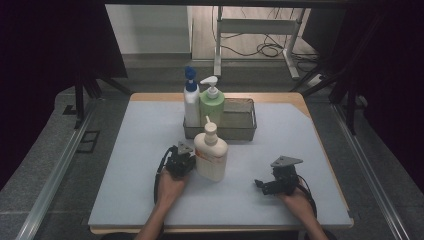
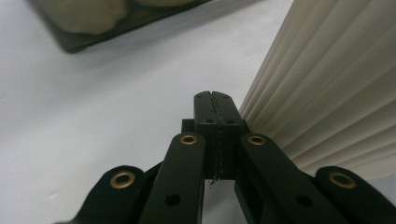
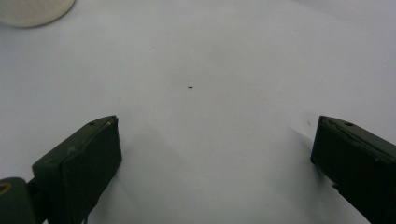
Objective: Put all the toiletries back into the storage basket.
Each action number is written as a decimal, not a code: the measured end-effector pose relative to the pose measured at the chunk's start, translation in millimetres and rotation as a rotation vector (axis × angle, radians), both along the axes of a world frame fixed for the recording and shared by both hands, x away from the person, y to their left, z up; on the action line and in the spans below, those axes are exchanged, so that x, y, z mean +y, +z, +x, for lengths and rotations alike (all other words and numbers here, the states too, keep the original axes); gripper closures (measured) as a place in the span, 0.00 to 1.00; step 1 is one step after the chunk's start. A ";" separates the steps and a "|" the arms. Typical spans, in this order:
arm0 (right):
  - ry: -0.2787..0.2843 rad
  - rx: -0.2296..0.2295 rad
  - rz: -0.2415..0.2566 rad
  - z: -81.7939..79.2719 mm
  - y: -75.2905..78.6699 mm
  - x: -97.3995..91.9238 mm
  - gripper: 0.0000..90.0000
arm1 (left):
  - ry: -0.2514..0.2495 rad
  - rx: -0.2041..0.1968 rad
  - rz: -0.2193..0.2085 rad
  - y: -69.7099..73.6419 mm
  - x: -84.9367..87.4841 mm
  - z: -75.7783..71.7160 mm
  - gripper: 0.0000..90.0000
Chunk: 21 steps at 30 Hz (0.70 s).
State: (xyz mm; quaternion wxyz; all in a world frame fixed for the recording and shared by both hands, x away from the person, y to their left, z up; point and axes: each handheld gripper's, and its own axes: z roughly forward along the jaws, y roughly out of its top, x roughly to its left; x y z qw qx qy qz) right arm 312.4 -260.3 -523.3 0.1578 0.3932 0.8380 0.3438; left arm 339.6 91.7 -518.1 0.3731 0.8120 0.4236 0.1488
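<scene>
A pale grey mat covers the desk (image 1: 125, 165), with dark curtains at both sides. A cream pump bottle (image 1: 211, 152) with ribbed sides stands before the wire basket (image 1: 245, 131). The left tool (image 1: 181, 161), pressed together, sits just beside it; the right tool (image 1: 267, 186) is spread, empty.

Dark curtains (image 1: 45, 75) flank a grey floor (image 1: 155, 67), cables (image 1: 267, 49) beneath a white frame (image 1: 255, 27).
</scene>
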 end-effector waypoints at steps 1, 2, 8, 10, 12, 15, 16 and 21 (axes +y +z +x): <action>0.000 0.000 0.000 0.0 0.0 0.0 0.01 | -0.007 0.000 0.002 0.2 -2.7 -1.3 0.99; 0.000 0.000 0.000 0.0 0.0 0.0 0.01 | -0.017 -0.003 0.006 0.3 -5.1 -2.3 0.99; 0.000 0.001 0.000 0.1 0.0 0.0 0.02 | -0.048 -0.022 0.031 1.5 -14.4 -5.2 0.99; 0.001 0.002 0.001 0.2 0.1 -0.2 0.02 | -0.052 -0.020 0.023 1.6 -13.1 -4.5 0.99; 0.000 0.001 0.001 0.1 0.2 0.0 0.02 | -0.049 -0.027 0.026 1.8 -11.9 -4.1 0.99; 0.000 0.001 0.002 0.0 0.4 -0.2 0.02 | -0.035 -0.040 0.023 4.9 -7.6 -4.1 0.98; -0.001 0.002 0.004 0.1 0.5 -0.2 0.02 | -0.028 -0.044 0.017 6.1 -5.6 -4.1 0.97; 0.005 -0.008 0.021 0.0 2.1 -3.5 0.06 | 0.002 -0.057 -0.006 10.9 4.9 -6.0 0.93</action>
